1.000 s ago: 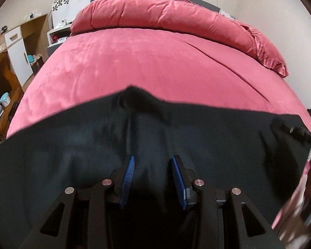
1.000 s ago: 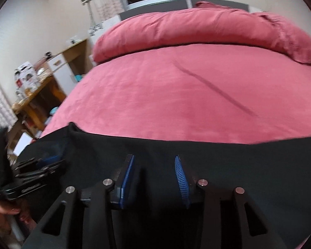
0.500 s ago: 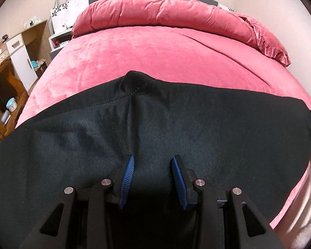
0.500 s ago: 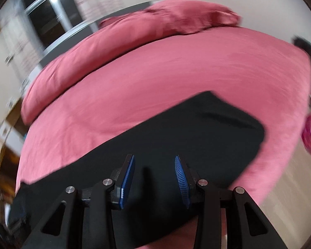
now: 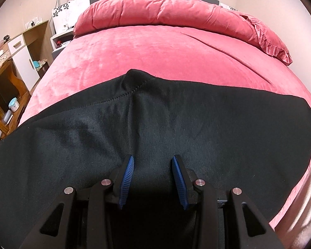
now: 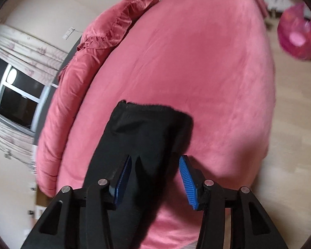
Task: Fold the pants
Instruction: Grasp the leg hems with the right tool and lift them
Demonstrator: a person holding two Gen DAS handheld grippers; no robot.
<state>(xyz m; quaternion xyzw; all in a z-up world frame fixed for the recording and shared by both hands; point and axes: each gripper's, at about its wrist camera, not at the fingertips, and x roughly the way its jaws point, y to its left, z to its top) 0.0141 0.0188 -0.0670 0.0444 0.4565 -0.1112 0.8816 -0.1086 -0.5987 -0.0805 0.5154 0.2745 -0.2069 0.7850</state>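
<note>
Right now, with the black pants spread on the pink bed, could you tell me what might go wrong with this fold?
1. The right gripper, whose jaws have just been opening, straddles the black pants without pinching; closing now may catch one layer only.
2. That end lies near the edge of the bed and could slide off.
3. The bump at the seam could get folded in as a crease.

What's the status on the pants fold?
Left gripper open over black pants. Right gripper open, jaws just widened, pants end between them. Bed unobstructed.
</note>
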